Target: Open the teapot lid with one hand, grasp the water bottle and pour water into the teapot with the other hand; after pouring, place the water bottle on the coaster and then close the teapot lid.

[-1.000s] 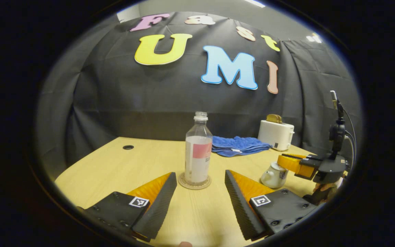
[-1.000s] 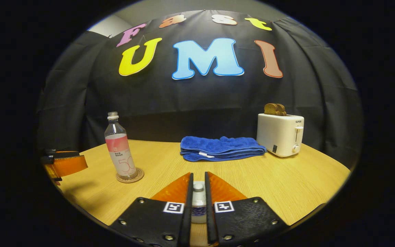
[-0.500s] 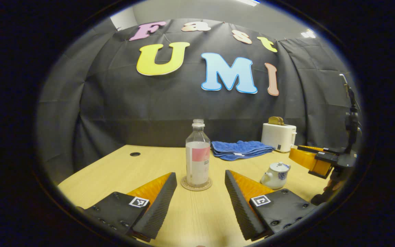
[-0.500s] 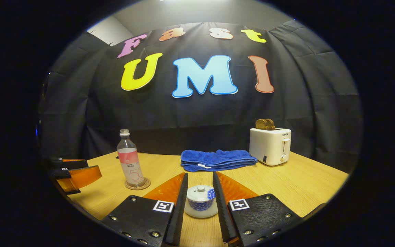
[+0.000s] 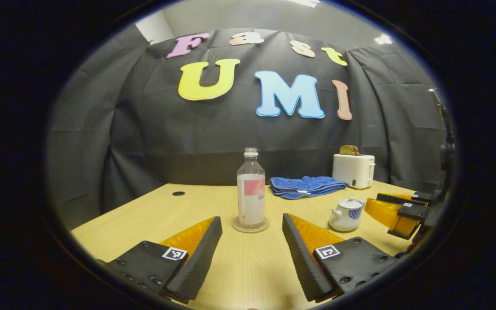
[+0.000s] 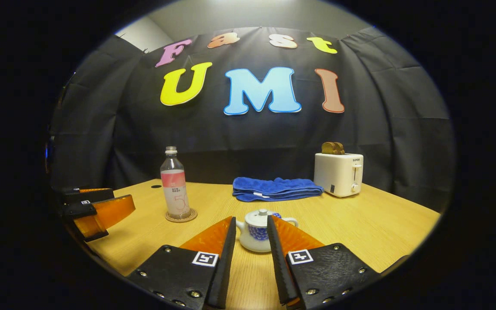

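Two grippers spread wide, nothing pinched.
We see the white, blue-patterned teapot (image 6: pixel 256 234), lid on, beyond the right gripper (image 6: pixel 250 241); the capless water bottle (image 5: pixel 251 189), pink-labelled "50", stands on its coaster (image 5: pixel 250 225) beyond the left gripper (image 5: pixel 251 247).

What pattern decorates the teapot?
The white teapot carries a blue pattern, seen best in the right gripper view.

Left claw (image 5: pixel 251 230), right claw (image 6: pixel 250 230): ridged wedge fingers, screwed plates, square tags.
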Demonstrator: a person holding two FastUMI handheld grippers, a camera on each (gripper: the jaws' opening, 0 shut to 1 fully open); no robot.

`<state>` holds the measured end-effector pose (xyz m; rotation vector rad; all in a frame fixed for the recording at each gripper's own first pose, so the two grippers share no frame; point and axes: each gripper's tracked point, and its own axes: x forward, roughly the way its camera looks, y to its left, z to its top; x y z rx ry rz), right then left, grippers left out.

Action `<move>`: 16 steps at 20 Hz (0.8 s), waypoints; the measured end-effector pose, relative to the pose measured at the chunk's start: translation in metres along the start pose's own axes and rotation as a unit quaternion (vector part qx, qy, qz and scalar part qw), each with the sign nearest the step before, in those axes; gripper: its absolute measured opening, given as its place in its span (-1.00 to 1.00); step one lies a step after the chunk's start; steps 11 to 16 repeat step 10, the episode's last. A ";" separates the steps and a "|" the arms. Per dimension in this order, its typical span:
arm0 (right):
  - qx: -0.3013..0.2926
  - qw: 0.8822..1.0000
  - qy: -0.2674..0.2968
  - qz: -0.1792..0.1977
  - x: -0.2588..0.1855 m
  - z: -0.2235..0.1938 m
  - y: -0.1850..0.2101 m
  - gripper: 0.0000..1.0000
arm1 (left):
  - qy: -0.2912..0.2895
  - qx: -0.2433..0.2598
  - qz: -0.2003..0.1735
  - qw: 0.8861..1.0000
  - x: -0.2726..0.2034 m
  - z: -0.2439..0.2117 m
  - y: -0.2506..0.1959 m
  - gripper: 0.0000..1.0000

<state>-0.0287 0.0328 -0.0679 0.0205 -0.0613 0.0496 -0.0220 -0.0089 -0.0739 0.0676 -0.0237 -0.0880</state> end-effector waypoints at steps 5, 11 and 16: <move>-0.002 1.000 -0.022 -0.006 -0.003 0.007 0.000 -0.12 | -0.006 -0.007 0.005 1.000 -0.005 -0.007 -0.005 0.94; -0.001 1.000 -0.024 -0.006 -0.007 0.006 0.001 -0.12 | -0.032 0.016 0.020 0.999 -0.013 -0.001 -0.004 0.94; -0.001 1.000 -0.024 -0.006 -0.007 0.006 0.001 -0.12 | -0.032 0.016 0.020 0.999 -0.013 -0.001 -0.004 0.94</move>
